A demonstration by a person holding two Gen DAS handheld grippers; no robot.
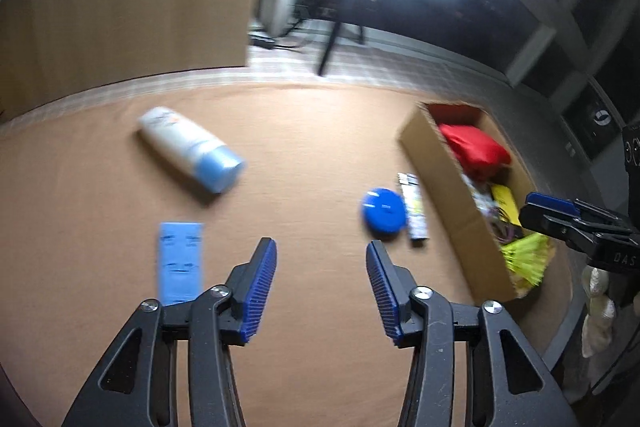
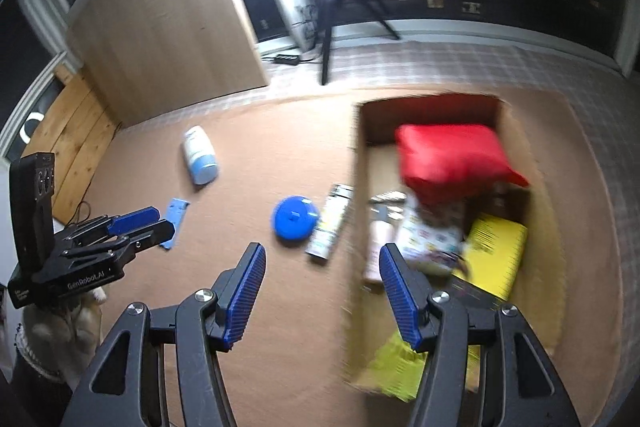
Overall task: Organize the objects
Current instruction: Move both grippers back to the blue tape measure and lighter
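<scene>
1. We hold the left gripper with its jaws spread and nothing between them; the right gripper is likewise wide apart and empty
2. Loose on the brown mat we see a white bottle lying on its side at 11 o'clock, a blue round disc at 1 o'clock, a printed stick-pack just beside it, and a pale blue card at 10 o'clock
3. The cardboard box at 2 o'clock already holds a red pouch and yellow items
4. We judge the bottle rigid but smooth and prone to rolling, so we would grip across its body; the card looks thin and hard to lift
5. Motion blur hides all labels, and the box's lower contents stay unclear
</scene>
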